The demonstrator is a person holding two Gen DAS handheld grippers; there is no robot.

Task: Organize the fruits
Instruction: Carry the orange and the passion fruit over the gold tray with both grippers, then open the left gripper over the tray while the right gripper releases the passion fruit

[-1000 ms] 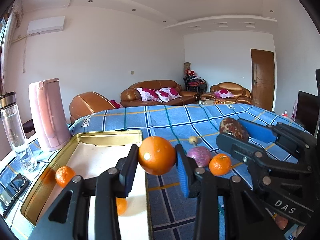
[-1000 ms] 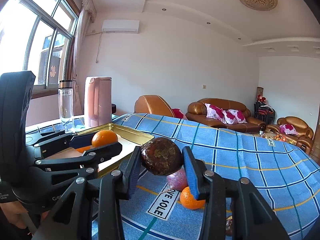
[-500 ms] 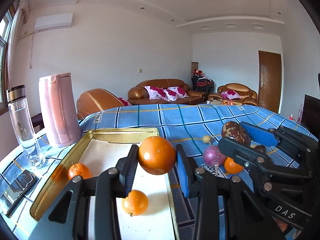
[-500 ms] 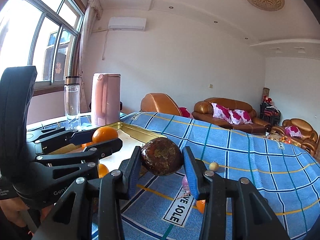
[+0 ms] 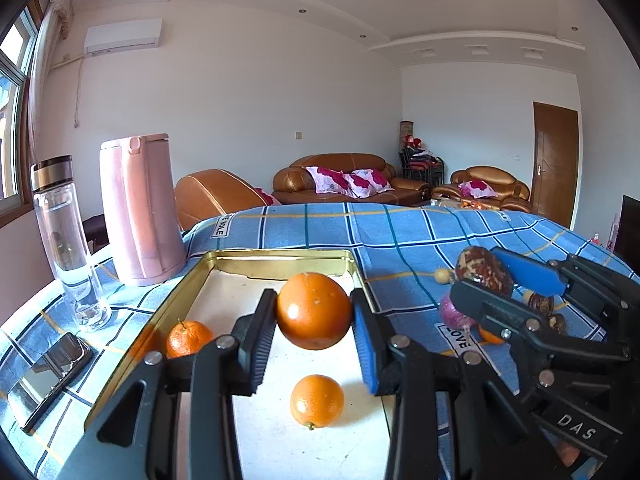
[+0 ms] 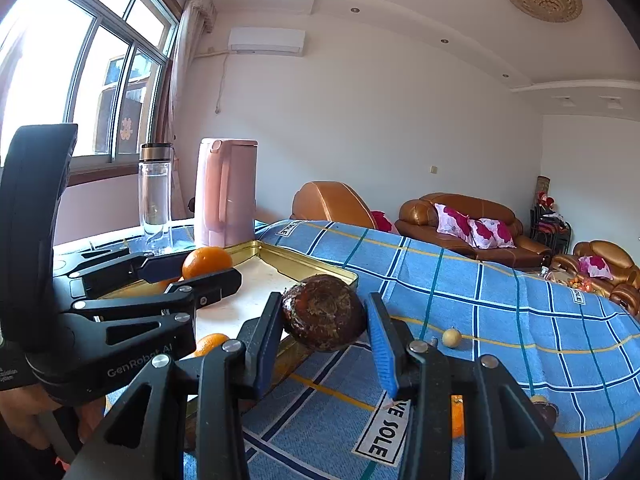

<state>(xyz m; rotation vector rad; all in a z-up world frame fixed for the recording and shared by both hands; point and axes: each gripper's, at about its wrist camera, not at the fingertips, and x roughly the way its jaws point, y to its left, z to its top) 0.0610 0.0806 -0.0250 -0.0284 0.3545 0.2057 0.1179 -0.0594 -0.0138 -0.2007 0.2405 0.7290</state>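
Observation:
My left gripper (image 5: 314, 316) is shut on a large orange (image 5: 313, 310), held in the air above the gold-rimmed tray (image 5: 280, 257). Two smaller oranges lie in the tray, one (image 5: 317, 401) below the held fruit and one (image 5: 188, 338) at the left wall. My right gripper (image 6: 325, 320) is shut on a dark brown wrinkled fruit (image 6: 323, 317), hanging over the tray's right edge (image 6: 320, 268). In the left wrist view the right gripper (image 5: 486, 276) stands to the right with that brown fruit (image 5: 482, 270). In the right wrist view the left gripper (image 6: 208, 266) is at the left with its orange (image 6: 206, 261).
A pink kettle (image 5: 138, 210) and a clear bottle (image 5: 66, 240) stand left of the tray, with a phone (image 5: 52, 376) in front. On the blue checked cloth (image 5: 400, 240) lie a purple fruit (image 5: 452, 314), another orange (image 5: 490, 336), brown fruits (image 5: 540, 304) and a small pale ball (image 6: 451, 337).
Both grippers have carried their fruit leftward toward the tray. The left one now hangs over the tray's middle, and a second orange in the tray has come into full view.

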